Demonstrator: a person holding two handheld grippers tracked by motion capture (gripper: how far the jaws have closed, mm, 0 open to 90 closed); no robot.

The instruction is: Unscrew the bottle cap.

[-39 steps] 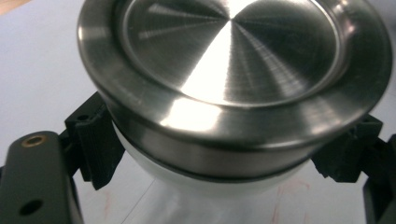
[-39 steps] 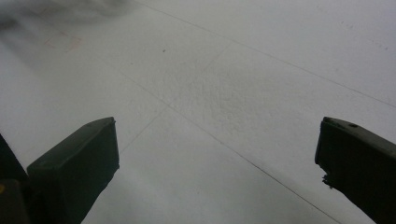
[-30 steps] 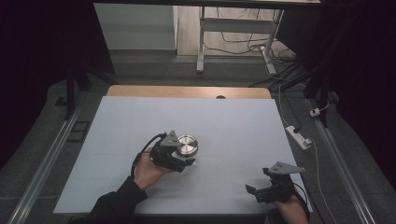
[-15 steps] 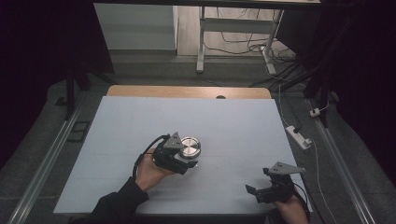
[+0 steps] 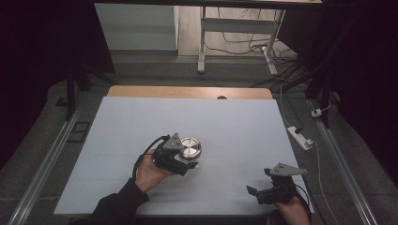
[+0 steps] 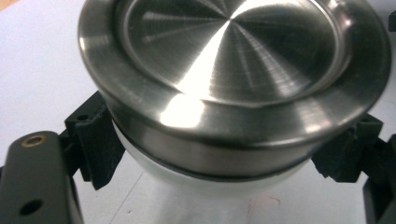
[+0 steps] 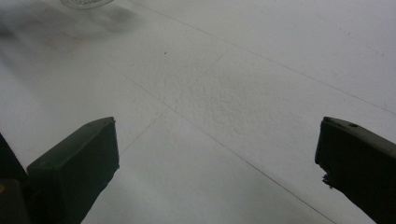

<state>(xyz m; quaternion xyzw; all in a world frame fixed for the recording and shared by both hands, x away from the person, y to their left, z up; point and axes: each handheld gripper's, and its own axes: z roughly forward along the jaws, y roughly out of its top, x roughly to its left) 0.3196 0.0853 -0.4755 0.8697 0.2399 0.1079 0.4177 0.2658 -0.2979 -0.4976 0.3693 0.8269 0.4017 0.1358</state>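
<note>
Grasp done: left gripper (image 5: 184,157) clamped on steel-lidded jar (image 5: 190,147), mid-table (image 5: 234,126), seemingly resting there. Lift or move remains. Right gripper (image 5: 263,191) idle near right corner, jaws apart.

Only the metal-lidded jar (image 5: 189,149) (mid-table, clamped) blocks passage; the table (image 5: 234,126) around it lies open.

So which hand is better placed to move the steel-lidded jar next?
Left. The left gripper has its fingers clamped on the jar just under its steel lid. The right gripper rests open near the table's front edge, well apart from it.
</note>
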